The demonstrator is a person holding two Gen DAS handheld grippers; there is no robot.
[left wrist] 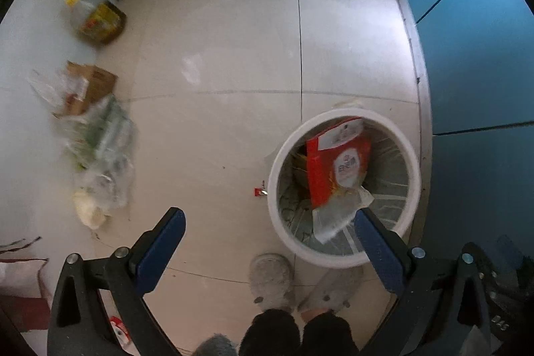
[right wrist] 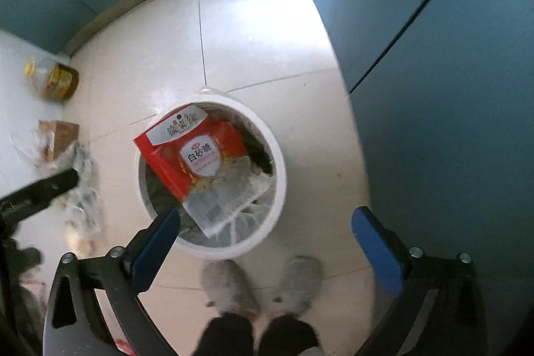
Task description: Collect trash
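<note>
A round white trash bin (left wrist: pixel 277 155) (right wrist: pixel 282 186) stands on the tiled floor by a blue wall. A red and clear food bag (left wrist: pixel 337 165) (right wrist: pixel 197 155) lies tilted in its mouth, one corner sticking over the rim. My left gripper (left wrist: pixel 268 219) hangs open high above the floor, left of the bin, with nothing between its fingers. My right gripper (right wrist: pixel 265 219) is open as well, over the bin's near edge, holding nothing. Loose trash lies at the left: crumpled clear plastic bags (left wrist: pixel 100 149) (right wrist: pixel 81 189), a brown cardboard box (left wrist: pixel 90 85) (right wrist: pixel 58 135) and an oil bottle (left wrist: pixel 96 19) (right wrist: pixel 56 82).
The person's grey slippers (left wrist: pixel 272 281) (right wrist: pixel 230 286) stand just in front of the bin. A small red scrap (left wrist: pixel 258 192) lies on the floor beside the bin. Blue cabinet fronts (left wrist: pixel 474 55) (right wrist: pixel 434 55) close the right side and back. The left gripper's black arm (right wrist: pixel 40 189) crosses the right wrist view.
</note>
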